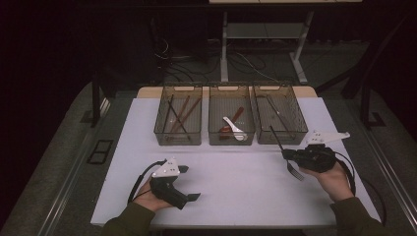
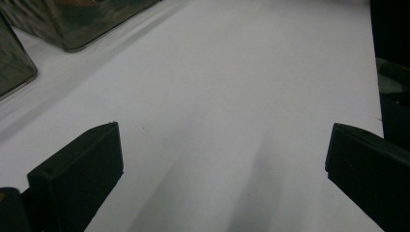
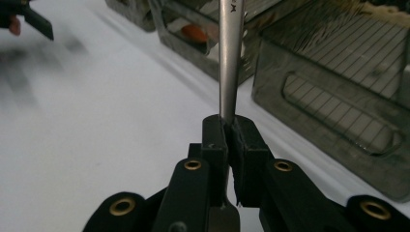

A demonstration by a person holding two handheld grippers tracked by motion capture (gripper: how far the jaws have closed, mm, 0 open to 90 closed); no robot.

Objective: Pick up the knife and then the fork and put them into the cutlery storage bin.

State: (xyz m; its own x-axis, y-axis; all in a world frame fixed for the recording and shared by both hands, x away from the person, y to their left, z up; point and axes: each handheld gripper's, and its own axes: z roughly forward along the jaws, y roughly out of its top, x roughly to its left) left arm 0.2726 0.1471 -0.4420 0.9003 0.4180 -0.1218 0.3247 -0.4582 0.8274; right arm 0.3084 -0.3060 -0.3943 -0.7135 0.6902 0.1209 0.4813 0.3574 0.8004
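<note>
Two claws were at work over the white bench (image 1: 236, 191). The right claw (image 3: 231, 140) was pinched on a metal fork (image 1: 287, 155) by its handle, just in front of the right-hand bin (image 1: 280, 115). The left claw (image 1: 189, 184) hung spread wide above bare bench, well apart from the three bins.

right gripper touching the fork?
Touching. In the right gripper view, the right gripper has its jaws shut on the fork handle, with no gap on either side; the high view agrees.
</note>
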